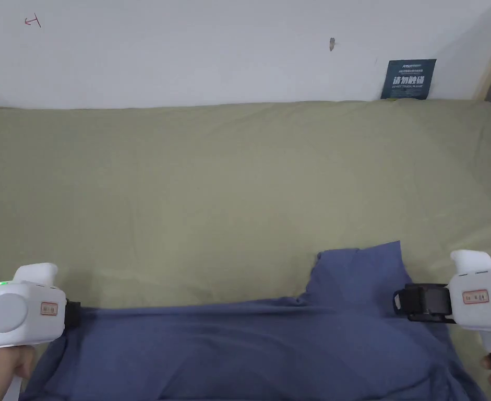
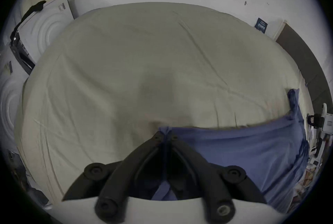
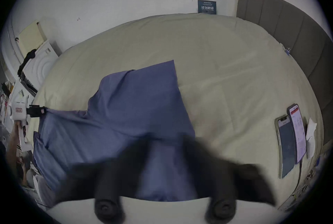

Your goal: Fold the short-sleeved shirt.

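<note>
A blue short-sleeved shirt [image 1: 249, 350] lies at six o'clock on the olive bedsheet [image 1: 213, 198], one sleeve [image 3: 144, 87] pointing toward twelve. At nine o'clock the left gripper [image 2: 166, 135] has its jaws pinched together on the shirt's edge. At three o'clock the right gripper [image 3: 166, 141] spreads wide over the fabric. Two phones [image 3: 292, 139] lie beside it.
</note>
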